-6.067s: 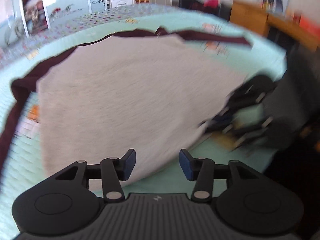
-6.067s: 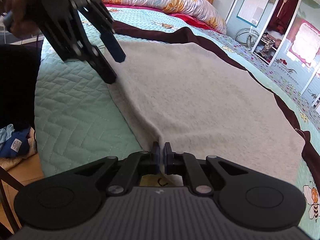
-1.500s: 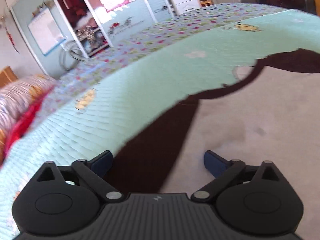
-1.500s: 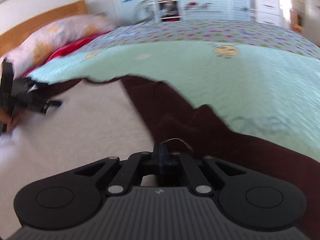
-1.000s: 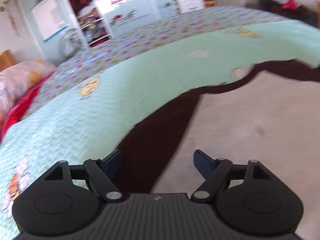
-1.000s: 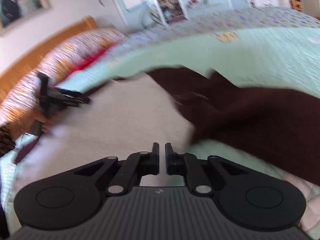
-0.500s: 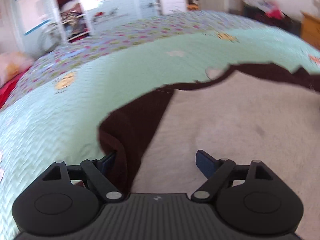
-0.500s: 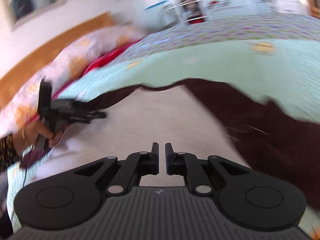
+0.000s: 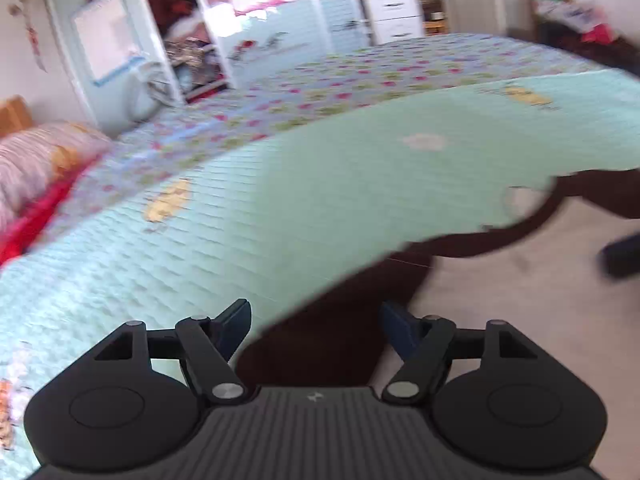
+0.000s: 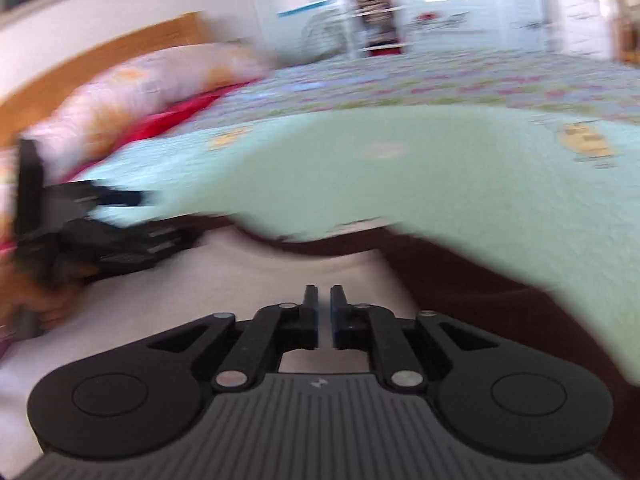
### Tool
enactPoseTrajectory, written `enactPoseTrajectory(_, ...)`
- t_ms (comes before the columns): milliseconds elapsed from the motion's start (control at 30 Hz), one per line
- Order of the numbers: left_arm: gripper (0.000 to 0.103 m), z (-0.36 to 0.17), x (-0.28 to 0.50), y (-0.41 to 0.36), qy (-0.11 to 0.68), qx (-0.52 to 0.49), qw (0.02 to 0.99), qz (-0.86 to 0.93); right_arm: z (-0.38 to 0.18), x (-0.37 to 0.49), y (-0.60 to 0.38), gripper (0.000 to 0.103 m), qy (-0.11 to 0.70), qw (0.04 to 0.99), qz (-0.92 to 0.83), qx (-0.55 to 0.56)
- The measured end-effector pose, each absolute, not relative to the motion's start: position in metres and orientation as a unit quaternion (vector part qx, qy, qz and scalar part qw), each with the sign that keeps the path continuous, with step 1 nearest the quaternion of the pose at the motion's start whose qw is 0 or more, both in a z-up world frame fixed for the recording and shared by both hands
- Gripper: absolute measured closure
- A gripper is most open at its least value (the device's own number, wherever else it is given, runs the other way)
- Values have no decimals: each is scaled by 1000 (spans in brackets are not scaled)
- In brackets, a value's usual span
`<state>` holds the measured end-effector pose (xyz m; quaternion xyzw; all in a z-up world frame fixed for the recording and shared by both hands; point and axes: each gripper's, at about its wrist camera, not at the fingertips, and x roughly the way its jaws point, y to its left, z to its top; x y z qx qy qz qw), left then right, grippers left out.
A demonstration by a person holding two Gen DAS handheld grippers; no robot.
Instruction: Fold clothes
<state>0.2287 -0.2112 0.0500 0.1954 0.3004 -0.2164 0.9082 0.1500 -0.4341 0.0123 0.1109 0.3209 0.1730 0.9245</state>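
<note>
Well, left wrist view: one garment (image 9: 532, 320), grey body w/ dark maroon sleeve (image 9: 320, 336), flat on mint quilt (image 9: 280, 208). Sleeve runs away from camera, up & right along garment edge. Left gripper (image 9: 316, 322) jaws wide but closing, sleeve between the pads, not pinched. Right wrist view: right gripper (image 10: 324, 310) nearly shut, nothing held, over grey body; maroon edge ahead & right. Left gripper at far left, blurred, one hand (image 10: 48, 296) behind it.
</note>
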Motion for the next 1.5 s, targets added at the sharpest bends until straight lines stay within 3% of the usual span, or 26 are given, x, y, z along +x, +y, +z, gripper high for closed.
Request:
enactPoseTrajectory(100, 15, 36, 226, -209, 288, 249, 901, -207, 12, 153, -421, 87, 339, 908, 229, 92)
enactPoseTrajectory(167, 0, 32, 245, -194, 308, 197, 911, -193, 5, 172, -419, 89, 350, 903, 230, 97)
enactPoseTrajectory(233, 0, 28, 260, -181, 324, 158, 920, -157, 0, 196, -428, 101, 342, 916, 172, 117)
enactPoseTrajectory(333, 3, 34, 260, -176, 328, 142, 921, -152, 4, 212, -441, 101, 319, 929, 102, 158)
enactPoseTrajectory(400, 15, 42, 247, -178, 315, 150, 921, -175, 11, 200, -440, 91, 295, 936, 111, 155)
enactPoseTrajectory(533, 15, 55, 227, -192, 303, 122, 916, -234, 13, 195, -429, 91, 313, 918, 176, 168)
enactPoseTrajectory(600, 17, 52, 230, -214, 321, 113, 904, -257, -1, 209, -421, 99, 349, 910, 168, 144)
enactPoseTrajectory(733, 18, 35, 249, -247, 340, 144, 897, -242, 2, 224, -435, 101, 309, 930, 95, 177)
enactPoseTrajectory(767, 17, 30, 256, -250, 343, 151, 898, -232, 8, 218, -438, 92, 293, 937, 62, 179)
enactPoseTrajectory(833, 10, 22, 268, -250, 346, 147, 901, -218, 18, 197, -448, 90, 267, 941, 22, 208)
enactPoseTrajectory(900, 0, 16, 277, -243, 348, 125, 905, -209, 18, 169, -464, 77, 260, 928, 37, 264)
enactPoseTrajectory(967, 0, 14, 281, -242, 340, 121, 909, -210, 9, 155, -475, 67, 271, 916, 51, 290)
enactPoseTrajectory(1067, 0, 16, 283, -246, 331, 126, 912, -206, -15, 146, -489, 72, 250, 915, 79, 307)
enactPoseTrajectory(1100, 0, 17, 281, -248, 324, 135, 914, -203, -20, 142, -493, 83, 239, 909, 76, 334)
enactPoseTrajectory(1133, 0, 18, 278, -251, 317, 145, 916, -199, -25, 144, -493, 86, 236, 906, 68, 344)
enactPoseTrajectory(1200, 0, 22, 269, -257, 302, 167, 921, -182, -25, 147, -488, 87, 236, 911, 62, 334)
enactPoseTrajectory(1233, 2, 27, 262, -258, 297, 168, 924, -172, -24, 149, -486, 87, 239, 912, 62, 327)
enactPoseTrajectory(1300, 25, 35, 243, -254, 304, 156, 923, -177, -24, 149, -485, 87, 240, 913, 63, 324)
enactPoseTrajectory(1500, 29, 39, 172, -233, 317, 198, 906, -198, -23, 139, -484, 87, 237, 914, 62, 323)
